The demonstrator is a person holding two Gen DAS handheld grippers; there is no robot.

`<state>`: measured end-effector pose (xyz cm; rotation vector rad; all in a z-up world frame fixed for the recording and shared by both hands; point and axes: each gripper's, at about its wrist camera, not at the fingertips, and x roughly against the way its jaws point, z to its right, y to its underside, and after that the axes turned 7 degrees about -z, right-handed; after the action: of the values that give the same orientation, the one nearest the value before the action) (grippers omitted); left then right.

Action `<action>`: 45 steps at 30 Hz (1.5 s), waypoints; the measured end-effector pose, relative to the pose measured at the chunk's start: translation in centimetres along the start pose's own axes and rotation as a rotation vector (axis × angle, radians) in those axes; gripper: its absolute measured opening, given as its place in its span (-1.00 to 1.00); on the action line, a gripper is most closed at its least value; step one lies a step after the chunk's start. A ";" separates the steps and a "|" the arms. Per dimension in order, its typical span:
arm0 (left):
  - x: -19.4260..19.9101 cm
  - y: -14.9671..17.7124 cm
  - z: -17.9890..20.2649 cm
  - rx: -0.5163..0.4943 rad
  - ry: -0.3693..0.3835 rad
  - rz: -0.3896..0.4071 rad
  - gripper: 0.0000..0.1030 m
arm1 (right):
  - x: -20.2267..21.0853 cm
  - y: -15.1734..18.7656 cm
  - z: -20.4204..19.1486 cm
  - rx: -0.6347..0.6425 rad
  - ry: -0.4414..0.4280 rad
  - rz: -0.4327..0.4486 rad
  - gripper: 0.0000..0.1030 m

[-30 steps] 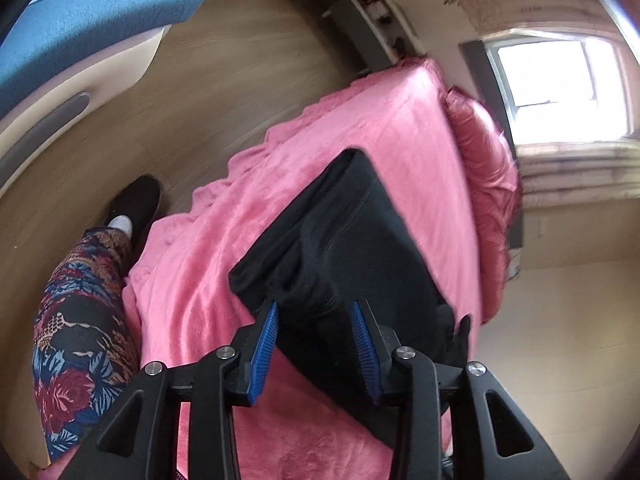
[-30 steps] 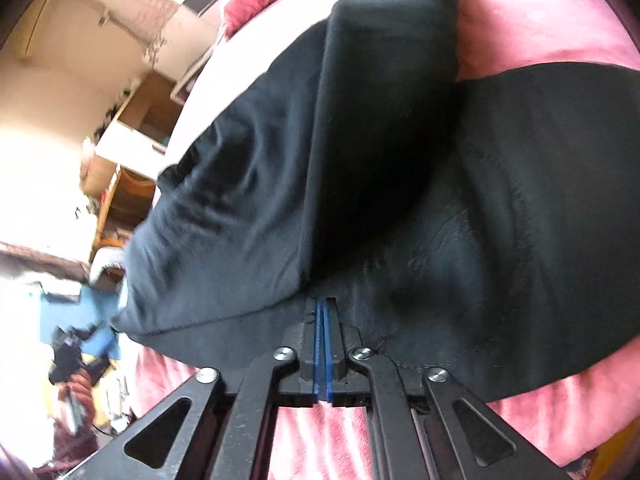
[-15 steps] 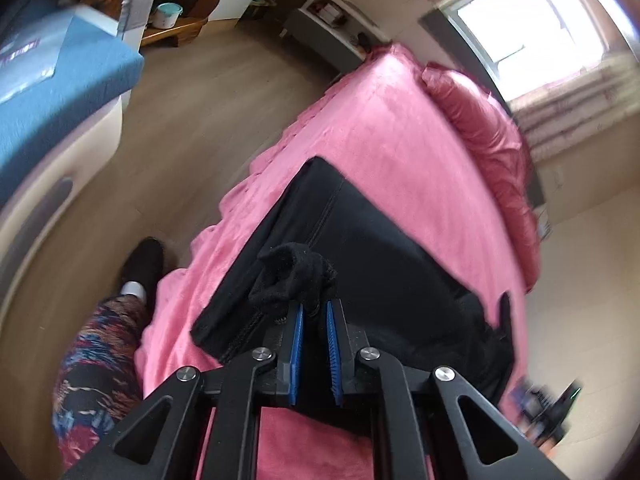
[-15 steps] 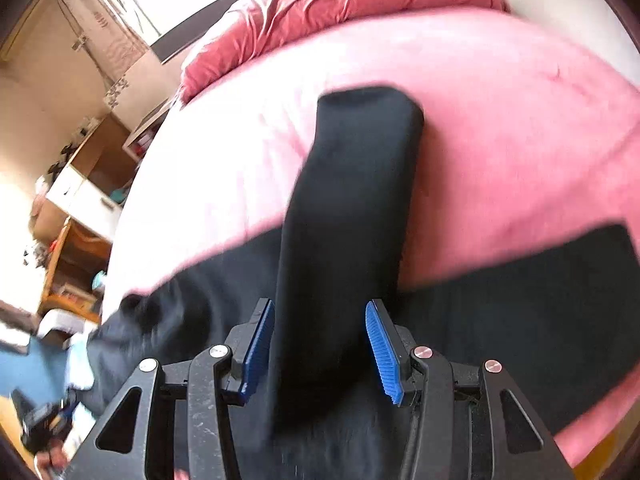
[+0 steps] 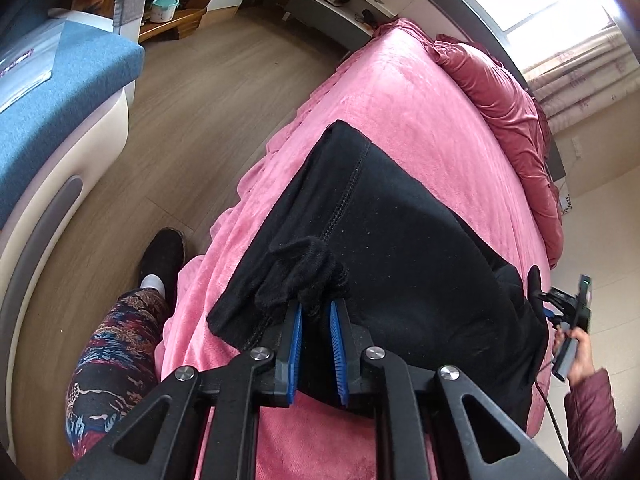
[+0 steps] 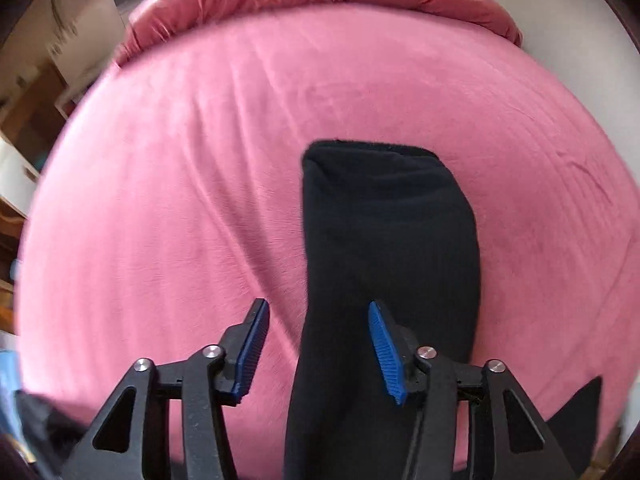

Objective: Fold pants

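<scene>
Pants [image 5: 400, 240] partly folded on bed [image 5: 400, 92]; your left gripper [image 5: 314, 316] pinches bunched fabric, right gripper [image 6: 316, 340] jaws just opened, apart, empty; leg still unfolded.

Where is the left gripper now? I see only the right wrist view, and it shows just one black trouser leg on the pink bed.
Observer: The left gripper is at the near end of the pants, by the edge of the bed.
Operator: Does it hold anything?
Observer: Yes. Its jaws have just been closing, and they pinch a raised bunch of black fabric.
Operator: What is beside that edge?
Observer: A person's leg in patterned trousers, standing on the wooden floor.
</scene>
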<state>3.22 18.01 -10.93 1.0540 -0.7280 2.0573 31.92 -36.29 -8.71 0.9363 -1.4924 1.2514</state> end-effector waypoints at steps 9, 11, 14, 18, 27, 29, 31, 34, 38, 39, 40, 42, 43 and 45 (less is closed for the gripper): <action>-0.6 -0.4 0.2 0.007 -0.003 -0.003 -0.69 | -0.1 -1.3 0.8 0.043 0.035 -0.001 -0.88; -0.5 -0.4 0.3 0.003 -0.003 0.004 -0.70 | 2.4 -0.8 2.2 0.005 -0.019 0.063 -0.88; -0.1 -0.4 0.5 -0.003 -0.001 0.016 -0.72 | 6.5 0.6 5.7 -0.102 -0.130 0.151 -0.88; 0.1 -0.5 0.6 -0.009 -0.008 0.019 -0.72 | 11.8 5.1 11.9 -0.262 -0.284 0.274 -0.88; 1.3 -0.9 1.2 0.003 -0.003 0.050 -0.77 | 13.9 19.3 24.5 -0.591 -0.428 0.360 -0.88; 1.5 -1.1 1.1 0.019 0.001 0.051 -0.77 | 11.7 21.5 26.5 -0.661 -0.438 0.323 -0.88; 1.9 -1.1 1.2 0.025 0.002 0.057 -0.78 | 9.4 23.4 27.9 -0.726 -0.440 0.280 -0.88; 2.1 -1.2 1.4 0.026 -0.008 0.061 -0.78 | 5.8 26.6 29.1 -0.810 -0.460 0.226 -0.88; 1.9 -1.4 1.7 0.019 -0.042 0.048 -0.78 | 3.2 29.4 30.6 -0.878 -0.530 0.210 -0.77; 1.8 -1.3 1.7 0.019 -0.052 0.043 -0.78 | 2.9 29.7 30.9 -0.892 -0.549 0.218 -0.76; 1.8 -1.3 1.8 0.017 -0.059 0.041 -0.78 | 2.7 29.8 31.3 -0.906 -0.554 0.231 -0.75; 1.7 -1.2 1.9 0.014 -0.072 0.040 -0.78 | 2.8 30.5 32.0 -0.922 -0.553 0.254 -0.63; 1.7 -1.2 1.9 0.014 -0.073 0.040 -0.78 | 3.0 30.4 32.2 -0.923 -0.543 0.260 -0.61; 1.7 -1.3 2.0 0.014 -0.075 0.041 -0.78 | 3.5 29.8 33.0 -0.931 -0.534 0.272 -0.61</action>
<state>4.39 17.87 -8.30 1.1386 -0.7799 2.0697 -3.30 -63.12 -14.26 0.4348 -2.3651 0.3343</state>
